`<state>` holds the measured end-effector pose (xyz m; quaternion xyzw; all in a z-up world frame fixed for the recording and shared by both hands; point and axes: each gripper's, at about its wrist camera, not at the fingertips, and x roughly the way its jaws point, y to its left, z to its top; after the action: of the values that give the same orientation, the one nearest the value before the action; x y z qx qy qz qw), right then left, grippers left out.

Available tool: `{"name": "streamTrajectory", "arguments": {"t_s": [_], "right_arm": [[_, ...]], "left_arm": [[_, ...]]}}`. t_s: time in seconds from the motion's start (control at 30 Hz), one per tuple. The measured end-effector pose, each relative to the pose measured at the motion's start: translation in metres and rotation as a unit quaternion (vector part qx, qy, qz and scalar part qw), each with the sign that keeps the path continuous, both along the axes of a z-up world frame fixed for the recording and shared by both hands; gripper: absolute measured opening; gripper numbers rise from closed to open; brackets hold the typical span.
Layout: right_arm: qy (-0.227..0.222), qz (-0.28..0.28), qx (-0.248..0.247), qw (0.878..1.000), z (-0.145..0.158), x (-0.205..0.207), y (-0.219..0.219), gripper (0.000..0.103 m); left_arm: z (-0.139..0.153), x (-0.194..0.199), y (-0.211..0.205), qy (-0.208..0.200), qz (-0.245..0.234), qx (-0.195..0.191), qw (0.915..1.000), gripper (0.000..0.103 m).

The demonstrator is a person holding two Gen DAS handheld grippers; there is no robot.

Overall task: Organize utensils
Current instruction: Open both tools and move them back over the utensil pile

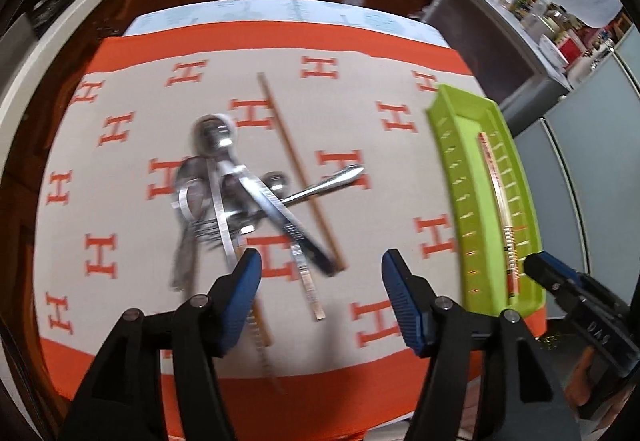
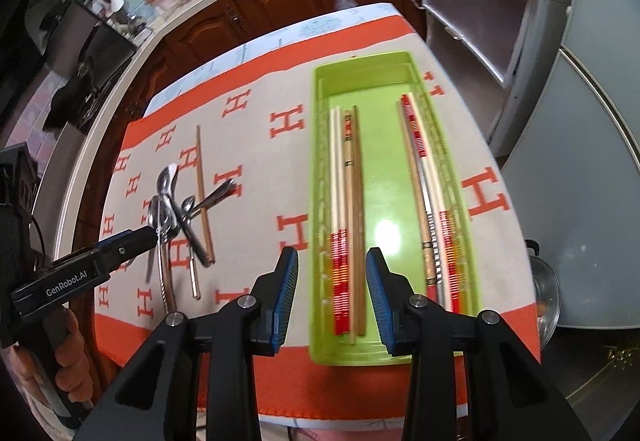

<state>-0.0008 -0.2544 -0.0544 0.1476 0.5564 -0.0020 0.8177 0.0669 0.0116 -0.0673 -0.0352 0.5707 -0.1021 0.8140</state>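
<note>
Your left gripper (image 1: 320, 281) is wide open, empty, above the spoon pile (image 1: 224, 177) on the orange-bordered cloth (image 1: 120, 161); a loose chopstick (image 1: 296, 165) lies across it. Your right gripper (image 2: 332, 293), open and empty, hovers over the green tray (image 2: 384, 169) holding chopsticks (image 2: 348, 221).

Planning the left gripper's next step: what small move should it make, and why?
Probably lower the open left gripper onto the pile of metal spoons and loose chopsticks on the orange-and-cream cloth and pinch one, since several chopsticks already lie in the green plastic tray.
</note>
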Motion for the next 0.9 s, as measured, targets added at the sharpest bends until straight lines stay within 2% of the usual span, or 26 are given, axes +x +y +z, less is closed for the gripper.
{"name": "streamTrajectory", "arguments": {"t_s": [0.17,0.33,0.43,0.53,0.67,0.9], "right_arm": [[0.001,0.021,0.005,1.000,-0.001,0.007,0.020,0.036],[-0.002,0.061,-0.002,0.998,-0.003,0.019,0.049,0.036],[-0.005,0.086,-0.009,0.996,-0.005,0.026,0.069,0.036],[-0.012,0.112,-0.015,0.994,-0.010,0.033,0.091,0.036],[-0.006,0.135,-0.011,0.991,-0.021,0.038,0.111,0.036],[0.008,0.160,-0.004,0.987,-0.040,0.040,0.129,0.036]], "left_arm": [[-0.005,-0.010,0.022,-0.015,0.009,0.023,0.9996,0.061],[-0.015,-0.017,0.035,-0.009,-0.001,0.003,1.0000,0.060],[-0.024,-0.017,0.041,0.003,-0.004,-0.016,0.9999,0.045],[-0.033,-0.015,0.046,0.019,-0.005,-0.033,0.9993,0.037],[-0.045,-0.010,0.052,0.039,0.002,-0.049,0.9980,0.021],[-0.066,0.004,0.064,0.060,0.031,-0.045,0.9967,0.012]]}}
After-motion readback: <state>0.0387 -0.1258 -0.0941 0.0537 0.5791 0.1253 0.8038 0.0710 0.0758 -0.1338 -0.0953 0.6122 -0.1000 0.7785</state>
